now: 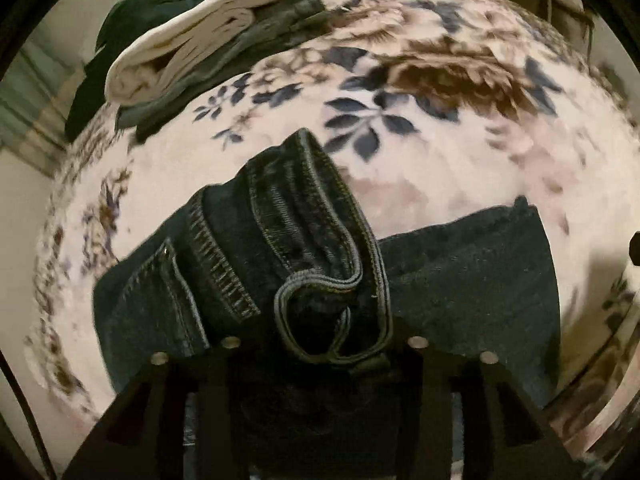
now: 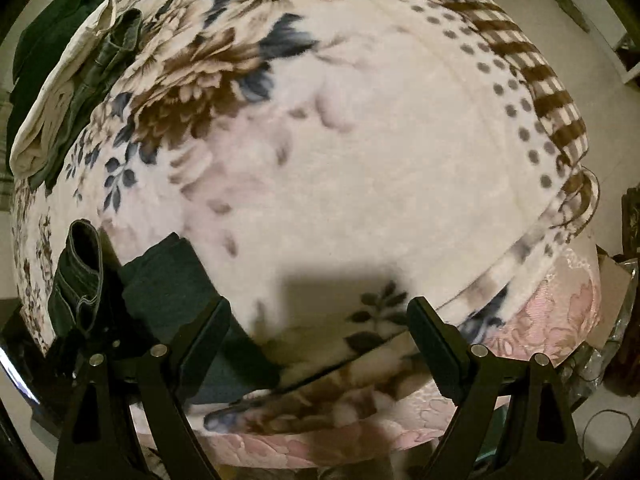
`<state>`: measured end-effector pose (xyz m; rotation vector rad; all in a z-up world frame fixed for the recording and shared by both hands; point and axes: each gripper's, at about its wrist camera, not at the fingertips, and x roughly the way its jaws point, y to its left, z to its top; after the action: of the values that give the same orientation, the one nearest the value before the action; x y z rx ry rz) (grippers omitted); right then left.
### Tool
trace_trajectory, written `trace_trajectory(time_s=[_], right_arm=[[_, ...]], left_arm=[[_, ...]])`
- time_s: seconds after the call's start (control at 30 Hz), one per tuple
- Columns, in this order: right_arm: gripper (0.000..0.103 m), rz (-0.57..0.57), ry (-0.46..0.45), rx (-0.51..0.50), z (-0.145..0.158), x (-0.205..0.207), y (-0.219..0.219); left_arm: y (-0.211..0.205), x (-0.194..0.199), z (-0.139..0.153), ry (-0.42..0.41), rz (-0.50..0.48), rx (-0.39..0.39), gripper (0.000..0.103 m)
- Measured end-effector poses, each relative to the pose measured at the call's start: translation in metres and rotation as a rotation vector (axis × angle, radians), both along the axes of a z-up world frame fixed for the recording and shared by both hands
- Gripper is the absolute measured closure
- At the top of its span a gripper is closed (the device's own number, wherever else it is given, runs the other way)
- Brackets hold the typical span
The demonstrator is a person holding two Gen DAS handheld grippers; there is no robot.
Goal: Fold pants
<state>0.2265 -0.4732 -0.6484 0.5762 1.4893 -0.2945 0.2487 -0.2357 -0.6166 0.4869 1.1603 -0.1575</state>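
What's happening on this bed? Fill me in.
A person is folding dark jeans on a floral blanket with two handheld grippers. The left gripper is clamped on a bunched part of the jeans, near a hem or waistband, lifting it over the rest of the fabric. The right gripper hangs open above the blanket beside the jeans and holds nothing. A pile of already folded clothes sits at the bed's far corner.

Dark jeans bunched at the left gripper

The left gripper (image 1: 320,354) is clamped on dark jeans (image 1: 280,248), hem loop curled just above its fingers. The denim lies on a floral blanket (image 1: 440,140). A stack of folded clothes (image 1: 200,52) sits well apart, upper left
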Motion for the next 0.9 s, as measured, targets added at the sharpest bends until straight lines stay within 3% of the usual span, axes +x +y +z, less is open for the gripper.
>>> trace_trajectory(time_s=[0.07, 0.17, 0.33, 0.43, 0.5, 0.6, 0.67, 0.73, 0.77, 0.83, 0.87, 0.9], right_arm=[[0.011, 0.011, -0.005, 0.020, 0.004, 0.000, 0.003], [0.011, 0.047, -0.038, 0.082, 0.014, 0.007, 0.026], [0.011, 0.155, -0.101, 0.226, 0.024, 0.036, 0.073], [0.011, 0.230, -0.109, 0.303, 0.016, 0.060, 0.111], [0.011, 0.274, -0.094, 0.336, 0.005, 0.073, 0.136], [0.011, 0.318, -0.042, 0.405, -0.024, 0.090, 0.173], [0.010, 0.335, 0.012, 0.420, -0.049, 0.098, 0.198], [0.011, 0.329, -0.003, 0.375, -0.052, 0.098, 0.211], [0.015, 0.340, -0.024, 0.334, -0.048, 0.096, 0.218], [0.059, 0.371, -0.059, 0.284, -0.038, 0.092, 0.227], [0.064, 0.390, -0.084, 0.261, -0.030, 0.089, 0.231], [0.085, 0.411, -0.104, 0.219, -0.019, 0.085, 0.234]], left_arm=[[0.003, -0.001, 0.020, -0.013, 0.019, -0.027, 0.047], [0.020, -0.003, 0.054, -0.023, 0.076, -0.109, 0.007], [0.053, -0.006, 0.095, -0.130, 0.108, -0.006, 0.006], [0.088, -0.005, 0.093, -0.178, 0.152, 0.151, 0.006], [0.115, -0.003, 0.081, -0.161, 0.188, 0.208, 0.006], [0.160, 0.003, 0.056, -0.073, 0.280, 0.240, 0.006], [0.185, 0.003, 0.042, -0.035, 0.340, 0.244, 0.006], [0.203, 0.003, 0.028, 0.007, 0.382, 0.246, 0.006], [0.211, 0.002, 0.022, 0.032, 0.407, 0.232, 0.006], [0.220, -0.001, 0.018, 0.054, 0.445, 0.195, 0.006], [0.223, -0.002, 0.019, 0.056, 0.460, 0.181, 0.006], [0.224, -0.004, 0.018, 0.054, 0.468, 0.178, 0.006]])
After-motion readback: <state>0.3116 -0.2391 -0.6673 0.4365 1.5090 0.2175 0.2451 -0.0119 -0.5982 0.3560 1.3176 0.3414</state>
